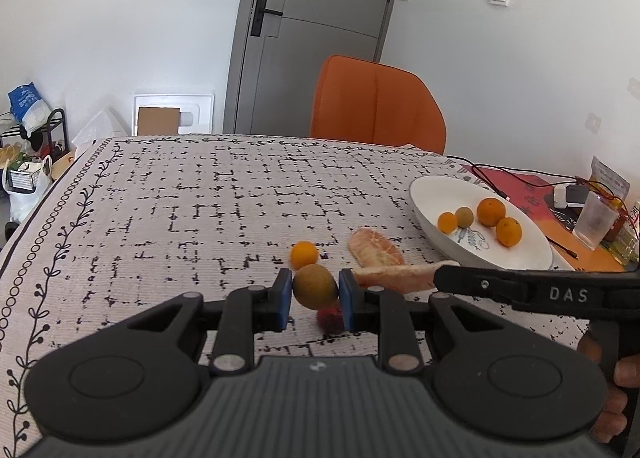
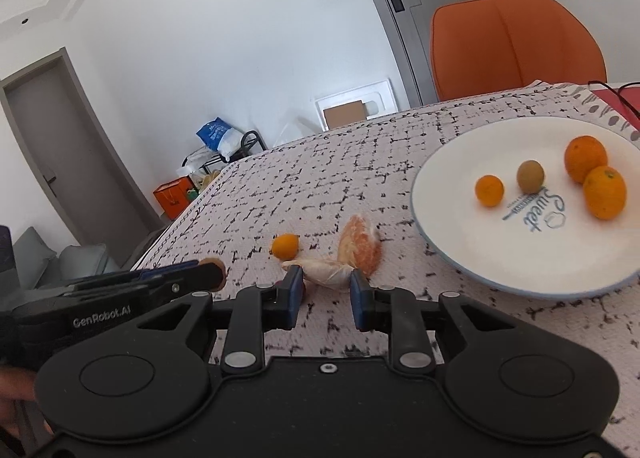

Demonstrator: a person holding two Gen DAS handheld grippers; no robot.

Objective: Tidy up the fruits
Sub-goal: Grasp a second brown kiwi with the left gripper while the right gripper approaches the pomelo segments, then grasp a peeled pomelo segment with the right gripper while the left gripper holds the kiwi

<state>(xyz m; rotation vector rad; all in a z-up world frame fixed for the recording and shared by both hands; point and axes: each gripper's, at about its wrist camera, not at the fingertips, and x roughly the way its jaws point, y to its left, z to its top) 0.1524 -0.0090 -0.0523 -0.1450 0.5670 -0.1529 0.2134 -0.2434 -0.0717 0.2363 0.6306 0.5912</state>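
Left gripper point(image 1: 314, 295) clamps a brownish-green fruit point(image 1: 315, 286) between its blue pads, near a small orange point(image 1: 304, 254). Right gripper point(image 2: 325, 292) has jaws parted around a peeled citrus segment point(image 2: 320, 273), contact uncertain. White plate point(image 2: 448, 218), far right, holds four fruits.

A small red fruit point(image 1: 330, 320) sat half hidden behind the left gripper point(image 1: 314, 294), its kind too blurred to tell. The right gripper point(image 1: 532, 290) covered one end of a peeled segment point(image 1: 394, 278). The plate point(image 2: 448, 218) ran off the right wrist view's edge.
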